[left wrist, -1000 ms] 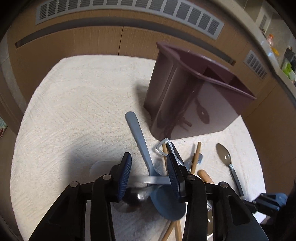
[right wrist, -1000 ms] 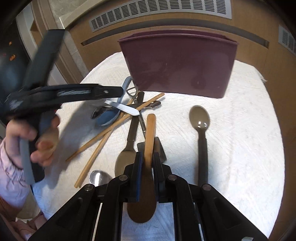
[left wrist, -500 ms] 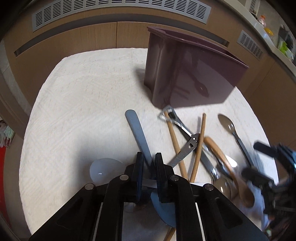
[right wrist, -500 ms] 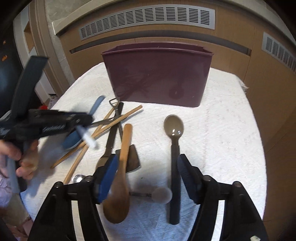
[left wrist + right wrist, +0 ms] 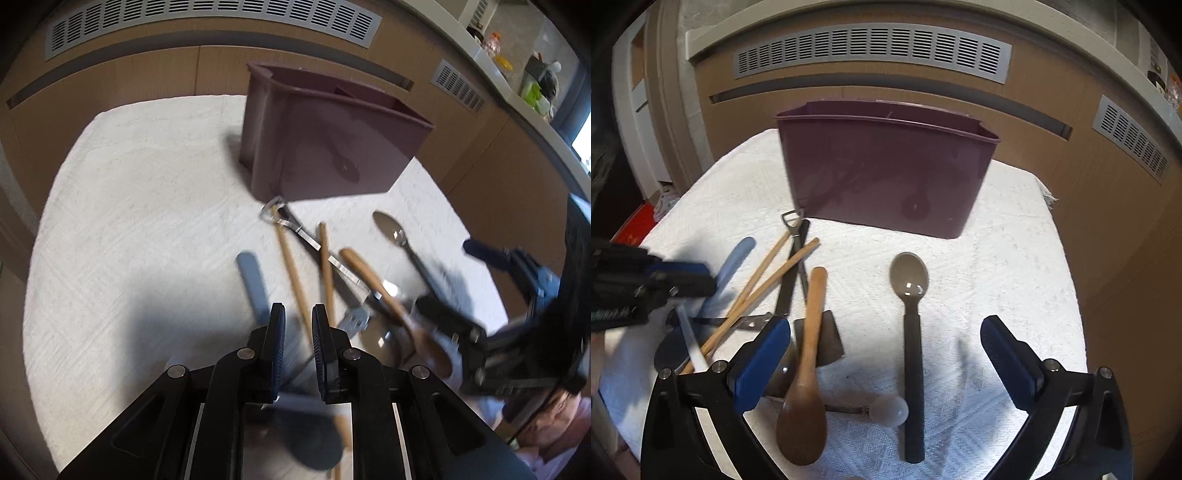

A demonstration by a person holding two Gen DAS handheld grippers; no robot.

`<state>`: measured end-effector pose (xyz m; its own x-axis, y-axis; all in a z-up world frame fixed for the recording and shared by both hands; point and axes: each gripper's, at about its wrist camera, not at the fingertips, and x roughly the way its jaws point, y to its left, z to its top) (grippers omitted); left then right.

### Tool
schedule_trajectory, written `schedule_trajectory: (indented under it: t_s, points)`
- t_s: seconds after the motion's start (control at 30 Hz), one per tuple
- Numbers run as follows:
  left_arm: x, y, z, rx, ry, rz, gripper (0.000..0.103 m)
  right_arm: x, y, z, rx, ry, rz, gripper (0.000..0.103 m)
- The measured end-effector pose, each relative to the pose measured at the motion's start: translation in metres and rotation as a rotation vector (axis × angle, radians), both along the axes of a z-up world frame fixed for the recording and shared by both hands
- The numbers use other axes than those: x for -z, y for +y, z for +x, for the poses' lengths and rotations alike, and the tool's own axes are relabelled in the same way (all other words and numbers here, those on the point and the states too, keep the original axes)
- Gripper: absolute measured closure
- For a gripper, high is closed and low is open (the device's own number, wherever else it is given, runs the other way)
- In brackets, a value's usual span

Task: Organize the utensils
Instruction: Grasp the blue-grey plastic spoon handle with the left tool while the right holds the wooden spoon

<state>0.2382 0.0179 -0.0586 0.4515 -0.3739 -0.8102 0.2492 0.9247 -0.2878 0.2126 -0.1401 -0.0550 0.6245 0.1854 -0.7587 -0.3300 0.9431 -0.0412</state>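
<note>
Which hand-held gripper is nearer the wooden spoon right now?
Right. The right hand-held gripper opens around the wooden spoon; the left hand-held gripper stands off over the chopsticks.

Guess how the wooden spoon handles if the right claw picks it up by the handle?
Wooden spoon looks rigid, so probably no flex. The bowl end is much wider than the handle, so it may droop bowl-down in a handle grip. It lies across a flat metal utensil, which lifting may nudge. Right claw is opening, empty.

Glossy plastic caddy (image 5: 886, 173); matt woven cloth (image 5: 997, 258); smooth wooden spoon (image 5: 807, 365).
</note>
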Motion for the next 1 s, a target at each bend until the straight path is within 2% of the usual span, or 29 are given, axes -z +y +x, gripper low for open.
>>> schedule_trajectory:
  t_s: [0.03, 0.07, 0.13, 0.2, 0.23, 0.27, 0.33, 0.4, 0.5, 0.6, 0.77, 0.93, 1.0]
  points:
    - [0.0, -0.004, 0.007, 0.004, 0.005, -0.005, 0.086, 0.0, 0.001, -0.001, -0.004, 0.003, -0.003, 0.022]
    - [0.002, -0.01, 0.014, 0.009, 0.01, 0.007, 0.086, 0.0, 0.002, -0.001, -0.008, 0.005, -0.007, 0.029]
    - [0.008, -0.023, 0.027, 0.003, 0.021, 0.085, 0.086, 0.001, 0.001, -0.001, -0.025, 0.029, 0.001, 0.05]
    - [0.017, -0.03, 0.038, -0.026, 0.046, 0.175, 0.087, 0.002, -0.001, -0.003, -0.034, 0.052, 0.017, 0.057]
    - [0.019, -0.031, 0.043, -0.035, 0.05, 0.19, 0.087, 0.002, -0.002, -0.004, -0.033, 0.056, 0.022, 0.061]
    - [0.018, -0.032, 0.045, -0.034, 0.02, 0.188, 0.087, 0.002, -0.003, -0.005, -0.033, 0.057, 0.028, 0.063]
    - [0.017, -0.033, 0.046, -0.029, 0.01, 0.17, 0.088, 0.0, -0.005, -0.004, -0.04, 0.059, 0.052, 0.064]
    - [0.019, -0.028, 0.042, -0.042, 0.009, 0.139, 0.096, -0.002, -0.005, -0.004, -0.055, 0.066, 0.075, 0.068]
    - [0.019, -0.018, 0.022, -0.031, 0.007, 0.13, 0.096, -0.003, 0.002, -0.001, -0.111, 0.092, 0.109, 0.068]
    - [0.019, -0.011, 0.004, -0.013, 0.024, 0.124, 0.096, 0.005, 0.015, 0.011, -0.142, 0.126, 0.1, 0.069]
    - [0.019, -0.002, -0.016, -0.01, 0.045, 0.122, 0.095, 0.023, 0.034, 0.035, -0.13, 0.178, 0.069, 0.069]
    - [0.018, -0.005, -0.009, -0.012, 0.071, 0.135, 0.093, 0.021, 0.038, 0.03, -0.146, 0.163, 0.051, 0.092]
    - [0.018, -0.012, -0.003, 0.003, 0.08, 0.16, 0.092, 0.017, 0.032, 0.026, -0.149, 0.153, 0.066, 0.093]
